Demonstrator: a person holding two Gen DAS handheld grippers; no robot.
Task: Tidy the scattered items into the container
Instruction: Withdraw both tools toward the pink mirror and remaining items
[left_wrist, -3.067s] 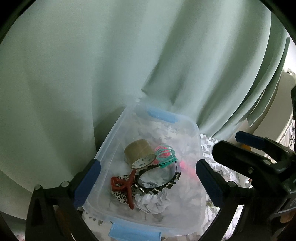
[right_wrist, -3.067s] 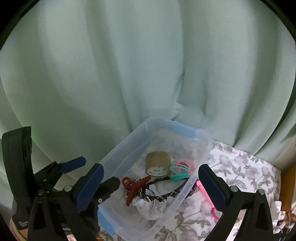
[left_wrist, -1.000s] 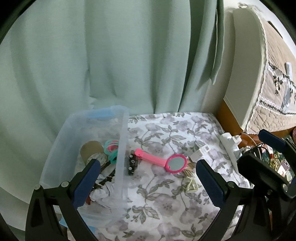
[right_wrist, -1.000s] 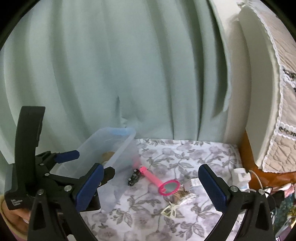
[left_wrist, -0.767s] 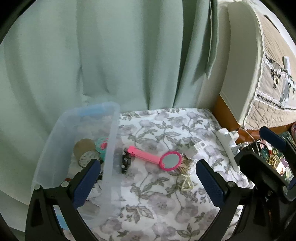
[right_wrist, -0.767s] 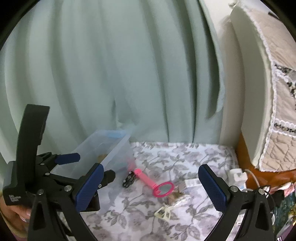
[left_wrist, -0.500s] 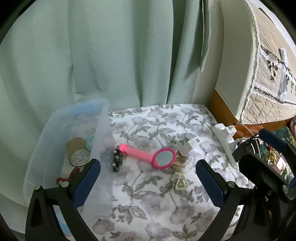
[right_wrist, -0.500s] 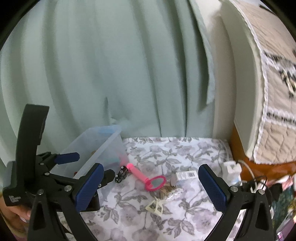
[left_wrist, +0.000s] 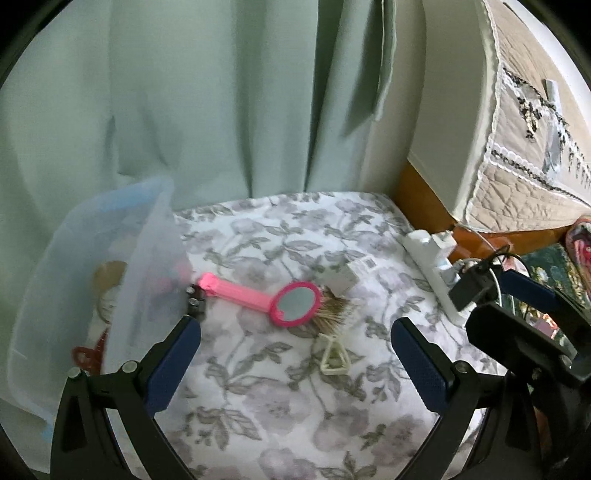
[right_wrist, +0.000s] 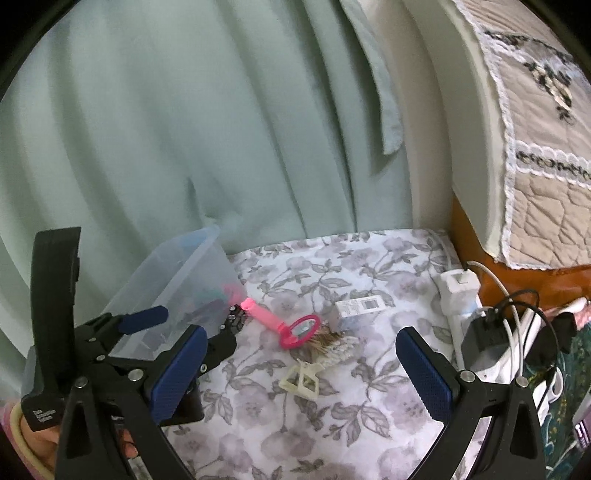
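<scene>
A clear plastic container (left_wrist: 147, 258) (right_wrist: 184, 273) stands at the left on the floral cloth, with a tape roll (left_wrist: 107, 280) and a red hair claw (left_wrist: 88, 354) inside. Beside it lie a small black battery pack (left_wrist: 195, 301) (right_wrist: 234, 319), a pink hand mirror (left_wrist: 273, 299) (right_wrist: 291, 330), a bundle of cotton swabs (left_wrist: 332, 310) (right_wrist: 332, 343), a cream hair clip (left_wrist: 334, 356) (right_wrist: 301, 376) and a small white box (left_wrist: 351, 271) (right_wrist: 358, 308). My left gripper (left_wrist: 295, 365) hangs open above the cloth. My right gripper (right_wrist: 295, 373) is open too, near the clip.
A green curtain (left_wrist: 184, 110) hangs behind the table. A white power strip (left_wrist: 436, 266) (right_wrist: 461, 291) with a black plug (right_wrist: 484, 336) and cables lies at the right edge. A quilted bed (left_wrist: 524, 129) rises at the far right. A hand (right_wrist: 33, 439) holds the left gripper.
Both views have swung right, away from the container and toward the loose items on the cloth. Both grippers stay open and hold nothing.
</scene>
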